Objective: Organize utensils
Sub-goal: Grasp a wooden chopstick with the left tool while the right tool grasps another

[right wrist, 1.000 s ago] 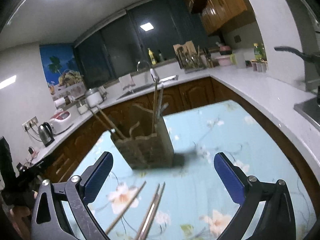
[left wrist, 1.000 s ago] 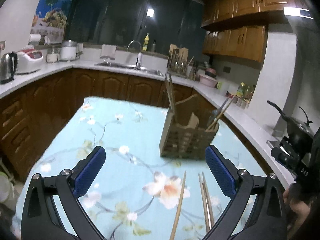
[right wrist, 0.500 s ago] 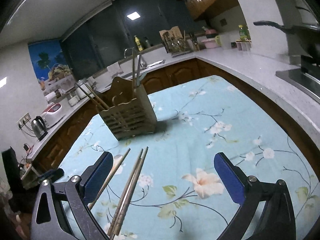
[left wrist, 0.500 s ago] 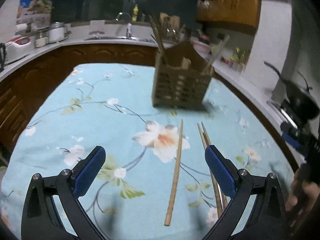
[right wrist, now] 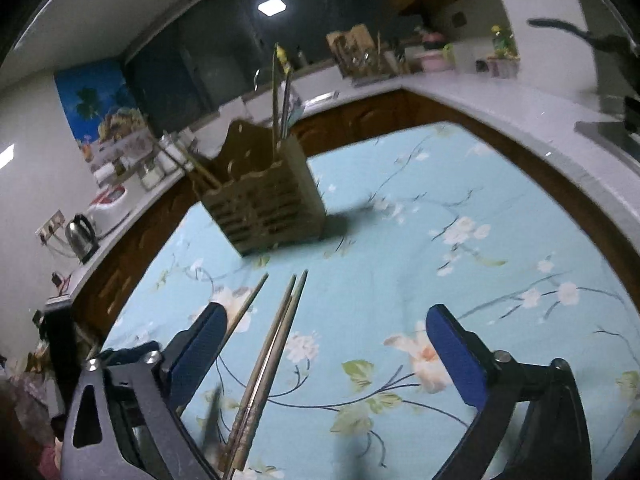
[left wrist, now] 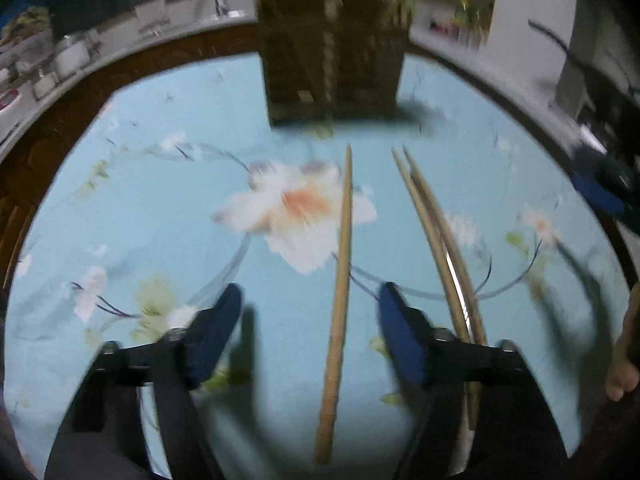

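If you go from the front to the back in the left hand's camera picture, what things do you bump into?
Left gripper with its blue fingers → single chopstick lying between them on the flowered tablecloth → wooden utensil holder → white kitchen counter behind the table.

Surface: table [left wrist: 132, 208] covered by light-blue floral cloth [right wrist: 472, 264].
Far end: slatted wooden utensil holder [right wrist: 266, 208], upright.
Nearer: single chopstick [left wrist: 340, 280] lying flat; chopstick pair [left wrist: 436, 240] just beside it, apart.
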`<state>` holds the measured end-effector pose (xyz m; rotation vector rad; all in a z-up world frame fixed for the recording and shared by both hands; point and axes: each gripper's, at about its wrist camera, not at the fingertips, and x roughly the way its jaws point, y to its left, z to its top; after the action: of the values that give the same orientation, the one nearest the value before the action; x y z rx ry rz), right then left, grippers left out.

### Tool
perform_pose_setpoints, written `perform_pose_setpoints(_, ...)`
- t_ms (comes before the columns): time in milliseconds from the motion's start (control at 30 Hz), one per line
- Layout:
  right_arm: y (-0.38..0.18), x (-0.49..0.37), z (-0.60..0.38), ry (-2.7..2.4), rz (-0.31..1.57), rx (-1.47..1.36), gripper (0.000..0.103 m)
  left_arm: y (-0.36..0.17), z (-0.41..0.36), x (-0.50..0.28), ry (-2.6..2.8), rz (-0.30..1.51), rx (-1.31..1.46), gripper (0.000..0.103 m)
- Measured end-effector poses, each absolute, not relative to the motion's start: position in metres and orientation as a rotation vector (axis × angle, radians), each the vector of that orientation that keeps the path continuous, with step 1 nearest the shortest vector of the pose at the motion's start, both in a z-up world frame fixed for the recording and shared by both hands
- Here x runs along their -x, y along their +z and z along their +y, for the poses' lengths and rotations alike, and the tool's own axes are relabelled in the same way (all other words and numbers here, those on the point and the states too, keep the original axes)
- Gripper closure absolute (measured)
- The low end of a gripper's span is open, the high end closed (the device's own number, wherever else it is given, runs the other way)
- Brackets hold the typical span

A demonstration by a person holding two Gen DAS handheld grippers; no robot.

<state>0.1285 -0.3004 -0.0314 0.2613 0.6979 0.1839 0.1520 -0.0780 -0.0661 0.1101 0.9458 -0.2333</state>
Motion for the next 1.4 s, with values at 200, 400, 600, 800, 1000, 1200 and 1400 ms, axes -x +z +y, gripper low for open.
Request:
perform_pose_setpoints(200,-0.053,-0.168,-0.274,0.221,0.820,-0.227,0.059,-0.064,-0.067,-0.144,-0.164,0.967,-0.102,0.048)
perform_pose_setpoints(400,-0.078,-0.208,-0.251,0.233,0.910,-0.174,0.082,-0.061,-0.033,-0.126,-0.079,0.994,0.005,0.065)
perform_pose_setpoints(600,-0.093,-0.235,-0.239,0.237,0.945,-0.121,0.085,-0.066,-0.023,-0.137,-0.161,1.025,0.076,0.062)
perform_pose_setpoints(800,-0.088,-0.236,-0.250,0.232,0.967,-0.078,0.097,-0.080,-0.045,-0.171,-0.264,0.998,-0.083,0.055)
perform_pose_setpoints(1000,-0.085,-0.224,-0.275,0.220,0.987,-0.097,0.096,-0.089,-0.078,-0.209,-0.330,1.013,-0.206,0.055)
perform_pose_setpoints(1200,-0.086,-0.235,-0.268,0.226,0.987,-0.094,0.093,-0.096,-0.093,-0.237,-0.353,1.022,-0.231,0.059)
perform_pose_setpoints(1400,-0.089,-0.240,-0.262,0.235,0.963,-0.092,0.092,-0.092,-0.094,-0.246,-0.393,1.004,-0.239,0.086)
